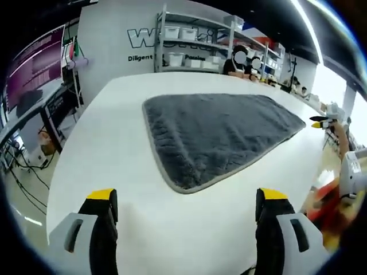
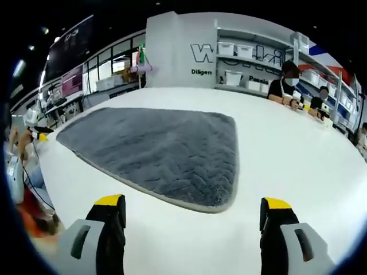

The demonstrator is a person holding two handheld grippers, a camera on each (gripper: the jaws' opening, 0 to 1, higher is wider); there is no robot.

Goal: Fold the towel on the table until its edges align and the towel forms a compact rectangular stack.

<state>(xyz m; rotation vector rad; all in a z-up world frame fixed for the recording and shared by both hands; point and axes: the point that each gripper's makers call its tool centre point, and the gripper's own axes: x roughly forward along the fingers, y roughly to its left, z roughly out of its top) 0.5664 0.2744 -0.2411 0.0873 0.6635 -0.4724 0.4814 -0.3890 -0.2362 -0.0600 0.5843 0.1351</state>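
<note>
Currently the left gripper [image 1: 186, 200] hangs over the white table [image 1: 114, 149], jaws spread wide with nothing between them, yellow-tipped fingers [image 1: 102, 197] just short of the towel. The grey towel [image 1: 218, 134] lies flat and unfolded on the table, one corner pointing at the gap between the jaws. Left of the table, desks with monitors [image 1: 34, 74]; behind it, a white wall with shelves of bins [image 1: 195, 40] and seated people [image 1: 235, 66]. At the far right edge the other gripper's yellow tips [image 1: 318, 121] poke in.

Right gripper [image 2: 195, 209]: same story, jaws apart, empty, above bare table [image 2: 287, 154] just short of the towel [image 2: 160, 149]. Towel's near corner sits between the jaws, slightly ahead. Left gripper's tips [image 2: 41, 133] show at the left edge. Shelves [image 2: 252, 57] and people [image 2: 287, 86] at the far side, right of centre.
</note>
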